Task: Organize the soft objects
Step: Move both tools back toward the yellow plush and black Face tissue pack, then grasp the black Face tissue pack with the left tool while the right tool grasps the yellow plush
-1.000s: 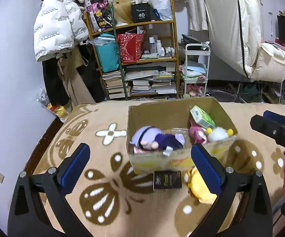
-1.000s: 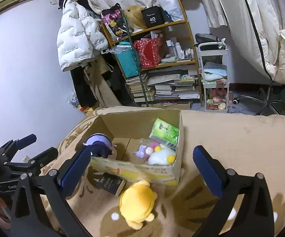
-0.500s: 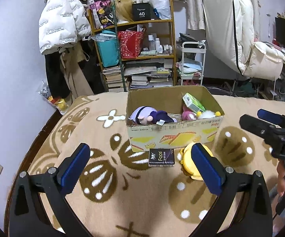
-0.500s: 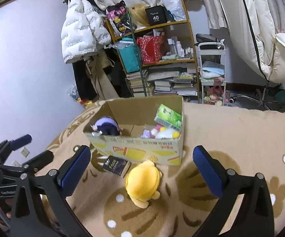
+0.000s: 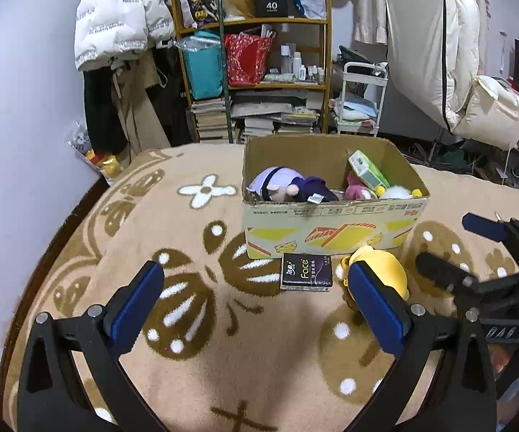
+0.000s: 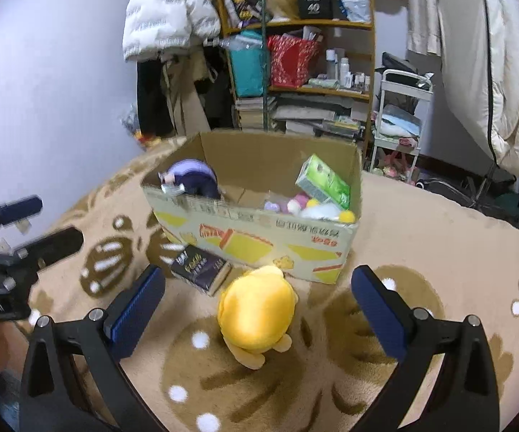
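An open cardboard box [image 5: 331,232] [image 6: 259,237] stands on the patterned blanket. It holds a purple plush doll [image 5: 288,189] [image 6: 191,176], a green tissue pack [image 5: 367,172] [image 6: 324,181], and small pink, white and yellow plush toys [image 6: 317,208]. A yellow plush toy [image 6: 257,311] [image 5: 385,270] and a dark tissue pack [image 5: 307,271] [image 6: 201,268] lie in front of the box. My left gripper [image 5: 255,304] is open and empty, back from the box. My right gripper [image 6: 257,315] is open, its fingers on either side of the yellow plush without touching it.
The beige and brown blanket [image 5: 187,252] covers the bed. Behind it stand a cluttered shelf [image 5: 255,72], a white cart [image 5: 362,100], hanging jackets [image 5: 115,18] and a white duvet [image 5: 439,54]. The bed's edge drops off at left.
Both grippers have pulled back and lowered from the box. The right gripper now frames the yellow plush more closely. Nothing was picked up.
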### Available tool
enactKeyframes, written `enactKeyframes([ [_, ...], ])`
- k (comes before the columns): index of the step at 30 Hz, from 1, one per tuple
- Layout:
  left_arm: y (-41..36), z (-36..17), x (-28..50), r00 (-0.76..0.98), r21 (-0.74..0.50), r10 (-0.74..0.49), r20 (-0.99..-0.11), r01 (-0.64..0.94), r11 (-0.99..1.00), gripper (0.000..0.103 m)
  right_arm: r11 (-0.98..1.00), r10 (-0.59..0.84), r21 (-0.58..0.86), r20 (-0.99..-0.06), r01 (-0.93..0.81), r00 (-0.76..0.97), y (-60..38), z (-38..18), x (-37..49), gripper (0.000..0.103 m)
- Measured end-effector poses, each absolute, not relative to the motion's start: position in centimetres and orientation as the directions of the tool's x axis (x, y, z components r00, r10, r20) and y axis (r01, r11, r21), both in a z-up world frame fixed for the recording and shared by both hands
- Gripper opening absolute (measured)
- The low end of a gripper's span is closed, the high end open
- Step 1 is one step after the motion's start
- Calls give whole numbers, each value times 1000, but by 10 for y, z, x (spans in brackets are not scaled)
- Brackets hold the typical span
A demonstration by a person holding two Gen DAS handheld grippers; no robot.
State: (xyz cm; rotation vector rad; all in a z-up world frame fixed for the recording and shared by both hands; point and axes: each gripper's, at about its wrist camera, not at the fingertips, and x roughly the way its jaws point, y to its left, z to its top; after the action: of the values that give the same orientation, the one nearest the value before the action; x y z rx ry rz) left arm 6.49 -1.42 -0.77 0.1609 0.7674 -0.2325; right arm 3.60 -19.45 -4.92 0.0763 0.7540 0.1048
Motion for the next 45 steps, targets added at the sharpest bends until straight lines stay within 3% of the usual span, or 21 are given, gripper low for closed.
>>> enactKeyframes([
  [7, -12, -26, 99, 605, -49, -228, -763, 298, 953, 101, 990, 140, 111, -731, -86, 668, -189, -67, 55, 103],
  [45, -60, -153, 187, 257, -162, -264, -930, 357, 920, 101, 990, 78, 19, -902, -143, 424, -169, -153, 112, 103],
])
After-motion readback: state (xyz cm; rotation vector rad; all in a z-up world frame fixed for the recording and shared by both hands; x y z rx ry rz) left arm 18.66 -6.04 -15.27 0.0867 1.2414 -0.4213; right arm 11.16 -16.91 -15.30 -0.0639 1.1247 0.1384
